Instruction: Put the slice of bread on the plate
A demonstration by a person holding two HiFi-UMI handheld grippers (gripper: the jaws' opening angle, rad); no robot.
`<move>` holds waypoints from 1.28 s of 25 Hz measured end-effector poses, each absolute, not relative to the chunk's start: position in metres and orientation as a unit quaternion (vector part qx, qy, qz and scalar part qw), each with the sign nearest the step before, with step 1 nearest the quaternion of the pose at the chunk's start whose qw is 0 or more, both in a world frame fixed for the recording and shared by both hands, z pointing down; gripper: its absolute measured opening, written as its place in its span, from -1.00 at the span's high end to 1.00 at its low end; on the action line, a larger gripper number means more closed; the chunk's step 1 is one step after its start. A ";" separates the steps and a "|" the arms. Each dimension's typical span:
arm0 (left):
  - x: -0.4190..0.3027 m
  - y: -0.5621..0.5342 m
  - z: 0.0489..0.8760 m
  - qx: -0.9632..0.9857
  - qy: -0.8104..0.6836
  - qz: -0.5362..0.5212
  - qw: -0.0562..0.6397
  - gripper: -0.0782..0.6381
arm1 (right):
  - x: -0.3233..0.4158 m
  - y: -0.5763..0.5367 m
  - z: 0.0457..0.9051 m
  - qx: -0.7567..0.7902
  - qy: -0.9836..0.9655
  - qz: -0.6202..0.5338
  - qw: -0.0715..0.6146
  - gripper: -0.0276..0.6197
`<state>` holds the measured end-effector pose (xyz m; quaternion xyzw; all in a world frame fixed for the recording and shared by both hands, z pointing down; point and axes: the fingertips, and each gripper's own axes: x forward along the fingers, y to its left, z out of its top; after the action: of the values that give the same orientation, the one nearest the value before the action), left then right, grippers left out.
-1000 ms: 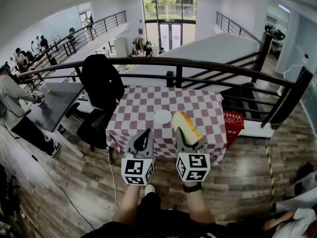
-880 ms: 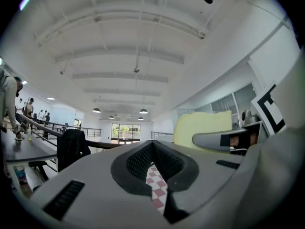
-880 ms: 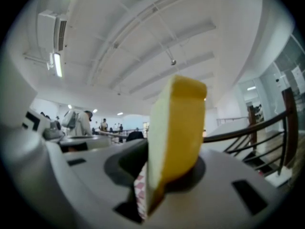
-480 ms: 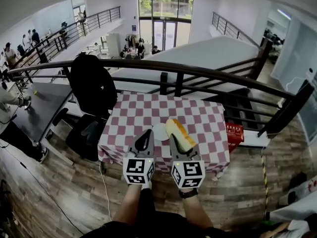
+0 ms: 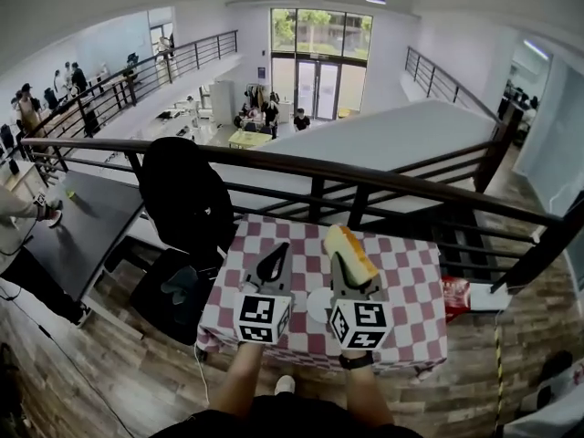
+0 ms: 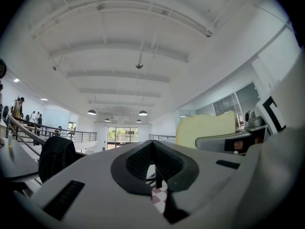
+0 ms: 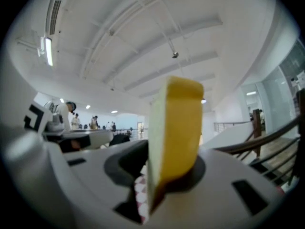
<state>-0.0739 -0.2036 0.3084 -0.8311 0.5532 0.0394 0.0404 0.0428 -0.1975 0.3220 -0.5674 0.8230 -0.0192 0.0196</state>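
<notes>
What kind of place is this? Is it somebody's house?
Not a house, probably a big open office or workshop hall. A balcony floor with a metal railing looks down on people at desks, there's an office chair, and tall glass doors at the far end.

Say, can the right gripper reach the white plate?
Probably yes: the round white plate lies on the checked table beside the right gripper holding the yellow bread slice, nothing visibly between them.

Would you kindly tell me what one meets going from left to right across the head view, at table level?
From the left: black chair → left gripper → plate → slice of bread, clamped in the right gripper → red crate.
</notes>
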 end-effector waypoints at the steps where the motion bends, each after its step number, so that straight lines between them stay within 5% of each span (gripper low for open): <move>1: -0.082 -0.215 0.306 -0.831 0.553 0.043 0.038 0.73 | 0.039 -0.209 0.319 -0.570 0.821 -0.017 0.023 0.59; 19: -0.077 -0.338 0.418 -0.852 0.521 0.001 -0.048 0.73 | 0.040 -0.314 0.423 -0.587 0.804 -0.085 -0.034 0.59; 32: -0.046 -0.335 0.558 -0.860 0.477 -0.087 -0.160 0.73 | 0.066 -0.307 0.589 -0.566 0.767 -0.260 -0.157 0.60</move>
<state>-0.0464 -0.3353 0.5582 -0.8598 0.4769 -0.0866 -0.1604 0.0665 -0.3065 0.5895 -0.5657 0.7667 -0.2602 -0.1566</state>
